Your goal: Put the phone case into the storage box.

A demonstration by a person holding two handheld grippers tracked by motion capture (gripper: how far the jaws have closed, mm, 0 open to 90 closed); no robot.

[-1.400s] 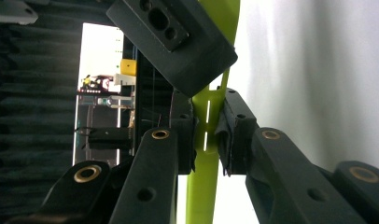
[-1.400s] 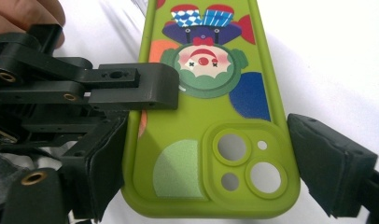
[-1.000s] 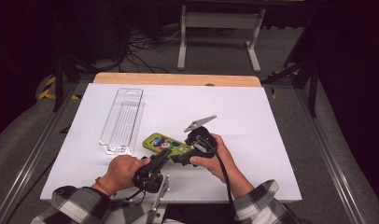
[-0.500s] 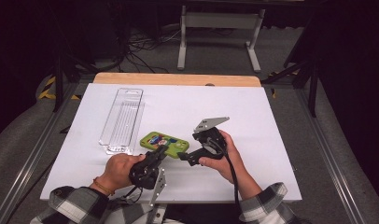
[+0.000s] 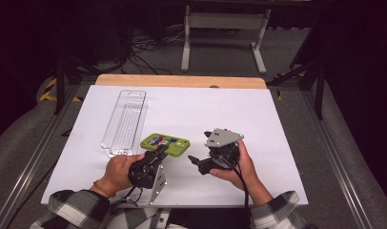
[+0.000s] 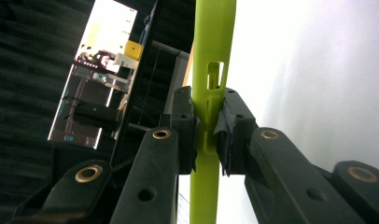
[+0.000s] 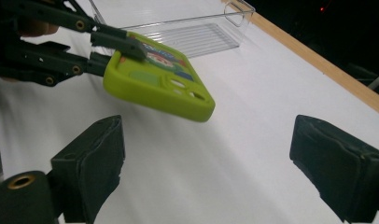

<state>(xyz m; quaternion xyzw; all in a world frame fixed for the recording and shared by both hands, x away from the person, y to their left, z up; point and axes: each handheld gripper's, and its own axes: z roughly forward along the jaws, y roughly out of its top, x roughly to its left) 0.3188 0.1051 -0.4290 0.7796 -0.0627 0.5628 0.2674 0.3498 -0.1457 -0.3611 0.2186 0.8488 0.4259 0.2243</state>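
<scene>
Lime-green silicone, a phone case, is what your left gripper has clamped. In the left gripper view the pads pinch one short end of the case, which runs edge-on straight away from the jaws. In the high view the case sits near the front middle of the white table, its long axis running left to right, its printed face up; the right gripper view suggests it is lifted slightly, though contact with the table cannot be ruled out.

Your right gripper has its jaws spread wide with nothing between them. It hovers to the right of the case, a little nearer you, with a gap of bare table between. In the right gripper view the case lies ahead and to the upper left of the jaws, its free short end, the one with the camera cutouts, pointing toward them.

Relation governing the next move: the free end lies along the case's long axis, directly opposite your left grip, so the right gripper is the nearer one to it. Judged from this, a leftward approach along that axis would bring the open jaws around the free end.

A clear tray lies behind and to the left, well apart from the right gripper.
</scene>
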